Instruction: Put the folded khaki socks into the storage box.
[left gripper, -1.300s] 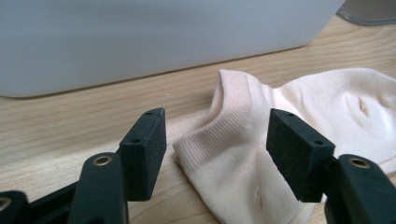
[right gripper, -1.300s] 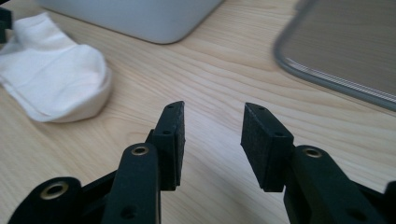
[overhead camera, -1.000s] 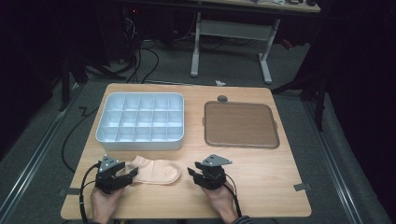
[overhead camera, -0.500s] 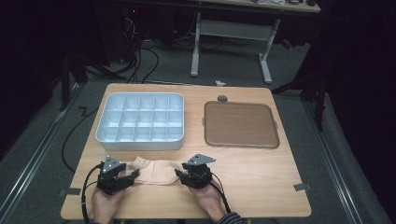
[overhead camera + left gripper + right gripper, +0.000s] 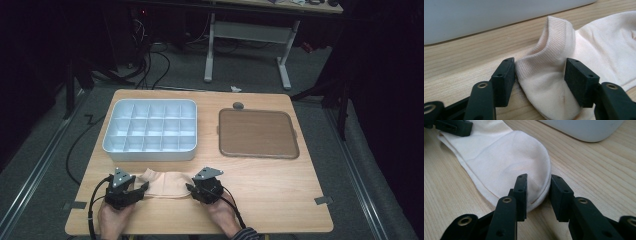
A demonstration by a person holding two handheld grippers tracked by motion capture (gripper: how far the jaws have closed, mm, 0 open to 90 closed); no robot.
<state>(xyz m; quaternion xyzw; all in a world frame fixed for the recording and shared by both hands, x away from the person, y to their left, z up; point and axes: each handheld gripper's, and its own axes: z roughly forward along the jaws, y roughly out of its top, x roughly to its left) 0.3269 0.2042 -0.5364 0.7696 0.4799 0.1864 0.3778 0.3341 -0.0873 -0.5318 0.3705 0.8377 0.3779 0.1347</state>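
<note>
A cream sock (image 5: 167, 182) lies flat on the wooden table (image 5: 280, 190) near its front edge, cuff to the left and toe to the right. My left gripper (image 5: 142, 187) is at the cuff. In the left gripper view its jaws (image 5: 540, 75) straddle the ribbed cuff (image 5: 556, 32), open, and have just been closing a little. My right gripper (image 5: 191, 189) is at the toe. In the right gripper view its jaws (image 5: 539, 195) have just been closing around the toe's edge (image 5: 541, 170), with a gap still between the pads.
A white compartment tray (image 5: 150, 155) stands behind the sock at the left. A brown flat tray (image 5: 257, 134) lies at the back right, with a small grey round thing (image 5: 238, 105) behind it. Tape pieces (image 5: 323, 200) mark the table's front corners.
My right gripper has moved left to the sock's toe, and its jaws have narrowed around it. The left gripper has stayed at the cuff.
</note>
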